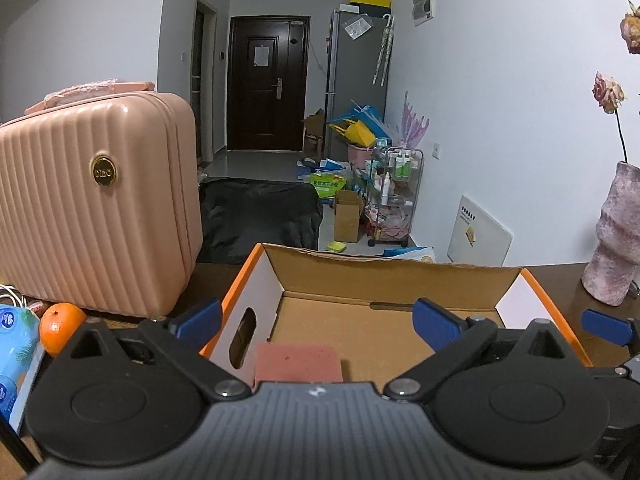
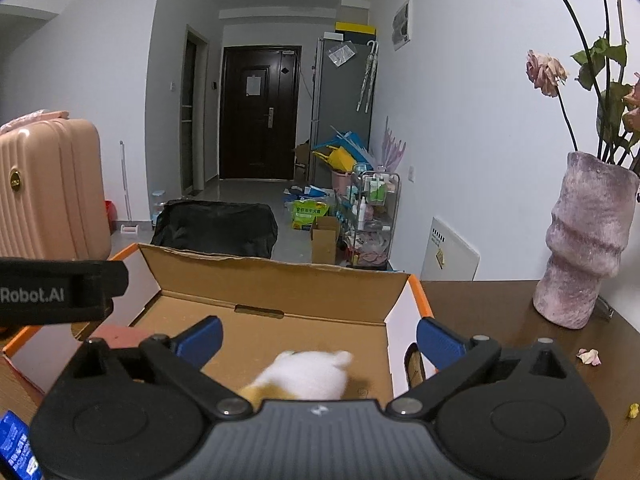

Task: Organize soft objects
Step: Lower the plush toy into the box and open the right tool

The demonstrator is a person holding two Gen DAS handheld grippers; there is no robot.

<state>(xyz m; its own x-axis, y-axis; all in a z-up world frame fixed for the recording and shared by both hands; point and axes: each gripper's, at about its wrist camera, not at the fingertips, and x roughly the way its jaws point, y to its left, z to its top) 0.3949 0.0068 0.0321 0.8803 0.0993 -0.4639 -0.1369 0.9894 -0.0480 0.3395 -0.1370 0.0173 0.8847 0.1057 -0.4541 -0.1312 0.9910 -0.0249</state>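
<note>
An open cardboard box point(image 1: 400, 276) with orange edges stands on the dark table. My left gripper point(image 1: 318, 322) hangs over the box's left part, open, its blue pads point(image 1: 200, 320) wide apart. A pink sponge block point(image 1: 298, 362) lies on the box floor just under it, touched by neither pad. My right gripper point(image 2: 319, 340) is open over the box point(image 2: 280, 280) further right. Beneath it is a white plush toy point(image 2: 308, 376) with a yellow patch, blurred and clear of both pads. The left gripper's body point(image 2: 60, 292) shows at the left edge, with the sponge point(image 2: 120, 336) below it.
A pink ribbed suitcase point(image 1: 96, 208) stands left of the box, with an orange point(image 1: 60, 328) and a blue tissue pack point(image 1: 16, 344) in front of it. A mauve vase point(image 2: 588, 240) of dried roses stands at the right, with petals point(image 2: 589, 357) on the table.
</note>
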